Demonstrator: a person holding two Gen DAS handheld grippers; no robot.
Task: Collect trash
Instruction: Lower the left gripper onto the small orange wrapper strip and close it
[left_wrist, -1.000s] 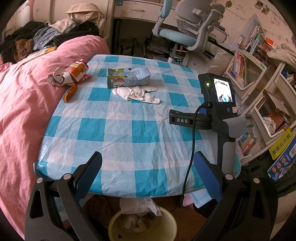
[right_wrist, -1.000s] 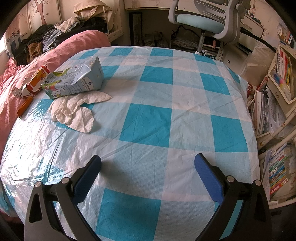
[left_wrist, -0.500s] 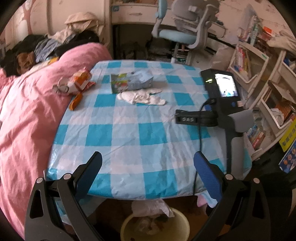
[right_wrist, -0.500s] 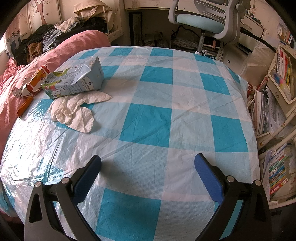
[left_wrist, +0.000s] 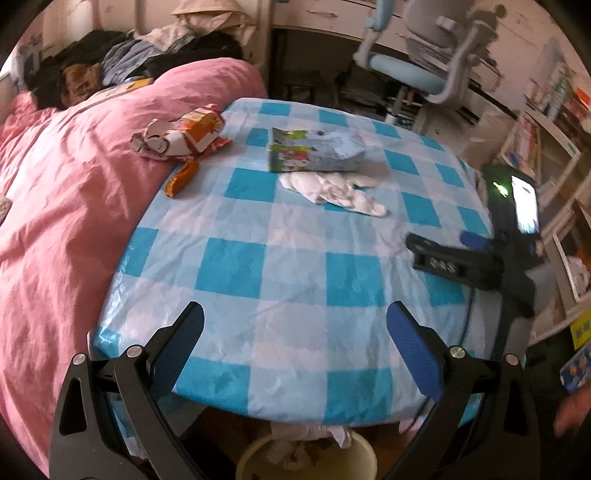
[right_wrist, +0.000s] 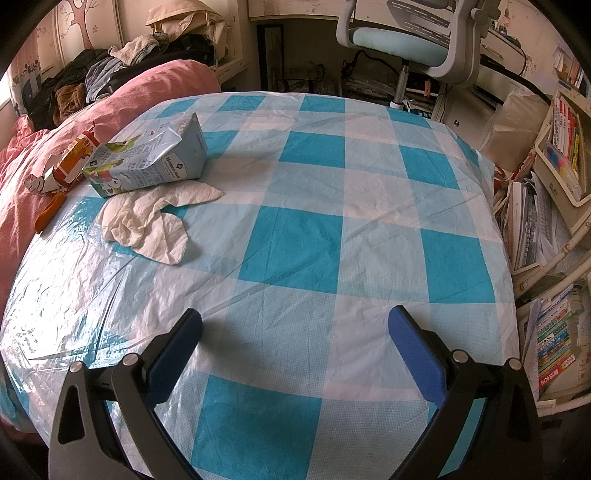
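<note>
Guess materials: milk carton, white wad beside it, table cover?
Milk carton: coated paperboard by the look, printed, slightly glossy, creased and dented where it is crushed.
White wad: probably tissue or paper towel; matte, soft crumpled folds, though thin cloth is possible.
Table cover: likely thin plastic sheet; shiny glare and fine wrinkles along its left edge.

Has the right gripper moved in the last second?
No. In its own view the right gripper frames the carton and tablecloth checks exactly as before.

Home bedroom: pink duvet (left_wrist: 66, 206), desk chair (right_wrist: 402, 40), bookshelves (right_wrist: 561, 147), checked table (right_wrist: 306, 236).
</note>
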